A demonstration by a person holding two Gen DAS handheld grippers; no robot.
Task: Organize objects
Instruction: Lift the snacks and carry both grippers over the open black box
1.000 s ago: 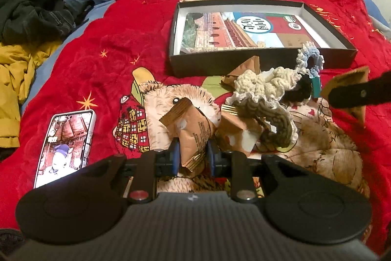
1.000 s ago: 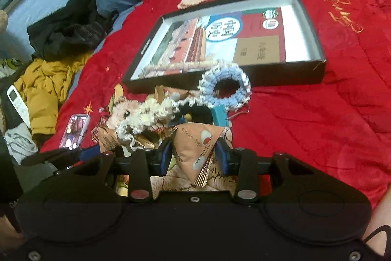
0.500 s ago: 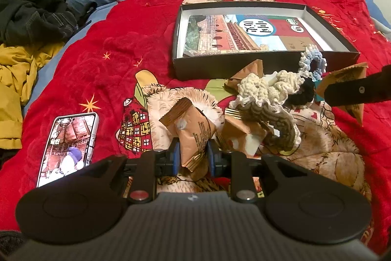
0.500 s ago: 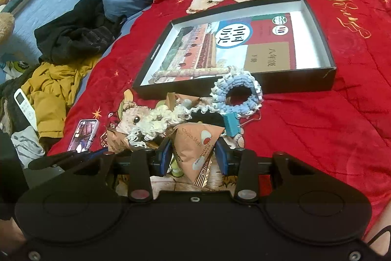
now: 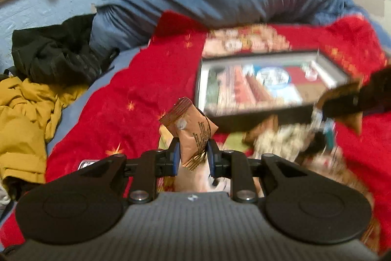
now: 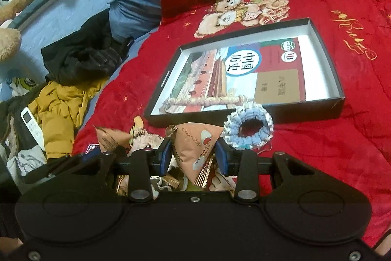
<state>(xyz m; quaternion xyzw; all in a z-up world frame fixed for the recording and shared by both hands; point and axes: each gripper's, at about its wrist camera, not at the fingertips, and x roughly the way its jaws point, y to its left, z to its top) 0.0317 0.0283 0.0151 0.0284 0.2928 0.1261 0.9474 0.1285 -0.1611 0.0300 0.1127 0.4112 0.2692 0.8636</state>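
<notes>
Box (image 6: 334,103) lies at 12 o'clock of right tongs (image 6: 193,155) and 1 o'clock of left tongs (image 5: 193,155), each clamping a packet (image 6: 198,151).

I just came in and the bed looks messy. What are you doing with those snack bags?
Tidying up. Each tool is clamped on one brown snack packet: the left tool holds a packet, the right tool holds a Choco packet. Both are lifted above the red blanket; the open black box with a book inside sits just ahead.
</notes>
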